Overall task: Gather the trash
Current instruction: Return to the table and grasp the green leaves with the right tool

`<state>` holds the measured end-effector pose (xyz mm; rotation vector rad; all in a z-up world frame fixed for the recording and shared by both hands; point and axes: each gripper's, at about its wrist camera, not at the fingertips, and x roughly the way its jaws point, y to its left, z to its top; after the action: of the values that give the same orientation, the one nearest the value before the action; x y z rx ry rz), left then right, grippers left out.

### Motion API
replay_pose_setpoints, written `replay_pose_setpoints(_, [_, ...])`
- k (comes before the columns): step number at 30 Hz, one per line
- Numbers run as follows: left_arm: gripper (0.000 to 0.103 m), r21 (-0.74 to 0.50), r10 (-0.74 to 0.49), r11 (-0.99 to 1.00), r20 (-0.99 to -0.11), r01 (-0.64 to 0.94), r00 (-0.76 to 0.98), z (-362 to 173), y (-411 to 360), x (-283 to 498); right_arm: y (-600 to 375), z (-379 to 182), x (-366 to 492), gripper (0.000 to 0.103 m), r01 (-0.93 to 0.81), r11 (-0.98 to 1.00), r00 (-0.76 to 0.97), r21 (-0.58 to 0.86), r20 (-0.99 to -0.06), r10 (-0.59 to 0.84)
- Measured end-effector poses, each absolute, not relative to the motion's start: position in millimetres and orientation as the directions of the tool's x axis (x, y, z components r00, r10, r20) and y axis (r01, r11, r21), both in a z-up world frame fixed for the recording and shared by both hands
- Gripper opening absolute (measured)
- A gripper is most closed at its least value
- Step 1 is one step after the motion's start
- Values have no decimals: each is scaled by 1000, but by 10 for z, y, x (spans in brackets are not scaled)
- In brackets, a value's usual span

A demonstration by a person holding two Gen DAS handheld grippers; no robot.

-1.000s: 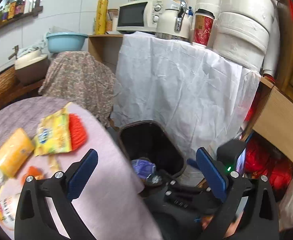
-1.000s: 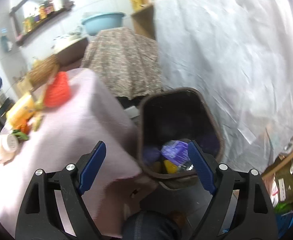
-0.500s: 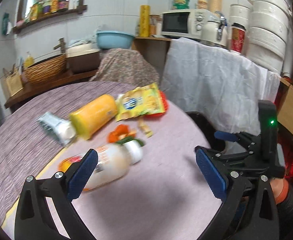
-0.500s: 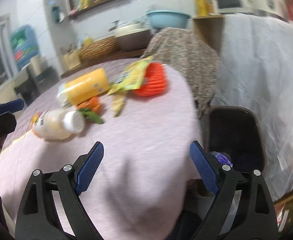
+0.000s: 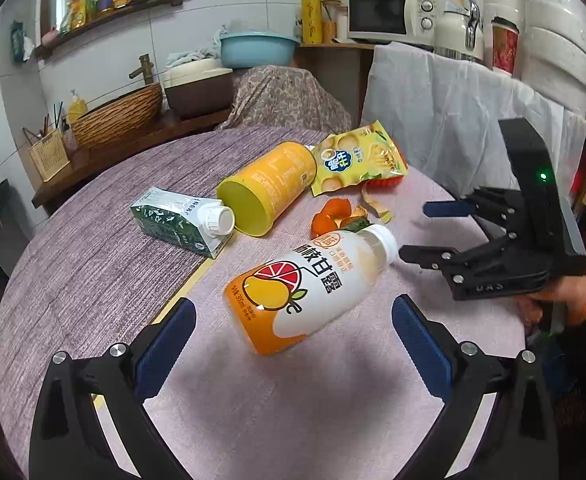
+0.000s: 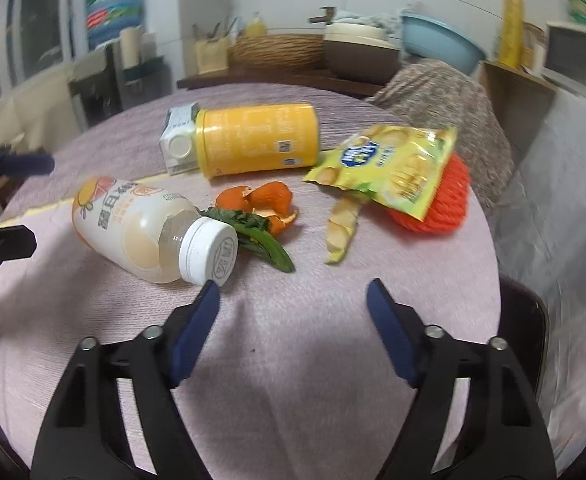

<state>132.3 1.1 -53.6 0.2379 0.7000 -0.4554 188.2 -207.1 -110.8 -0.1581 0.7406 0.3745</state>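
Lying scattered on a round counter (image 5: 93, 280) draped in mauve cloth is the trash: a white plastic juice bottle with an orange base and white cap (image 5: 309, 288), a yellow cylindrical can (image 5: 269, 186), a green-and-white drink carton (image 5: 177, 220), a yellow snack bag (image 5: 357, 158), curled orange peel (image 5: 329, 216) and a red foam fruit net (image 6: 441, 200).

The left gripper (image 5: 293, 344) hovers with its blue fingers (image 5: 165, 348) spread wide on either side of the bottle's base, not touching it. Its view alone shows the right gripper (image 5: 429, 232) from the side, in a person's hand (image 5: 553, 300), near the bottle cap.

The right gripper's fingers (image 6: 197, 328) have just been narrowing with nothing between them, and stand moderately apart; one tip is just beside the cap. Only this view shows a green leaf (image 6: 261, 240), a pale peel strip (image 6: 341, 228) and the dark bin's rim (image 6: 529, 328) beyond the counter's edge.
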Motion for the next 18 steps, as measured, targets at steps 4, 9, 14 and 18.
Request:
replay_pose_setpoints(4, [97,15,-347,878,-669,479,658,-545,24,1341,-2053,-1183,2070,56,-436,899,643,-42,-714,278])
replay_pose_setpoints(9, [97,5,-351,878,-673,479,651,-547,14,1352,-1984,-1243,2209,49,-494,867,607,-68,-741,288])
replay_pose_setpoints(14, [97,14,-361,861,-686,508,631,-555,-5,1385,-1861,-1226,2264,41,-550,829,592,-100,-747,303])
replay_pose_setpoints(18, [97,52,-370,827,-700,560,611,-549,-69,1449,-1804,-1225,2241,17,-576,810,582,-107,-749,315])
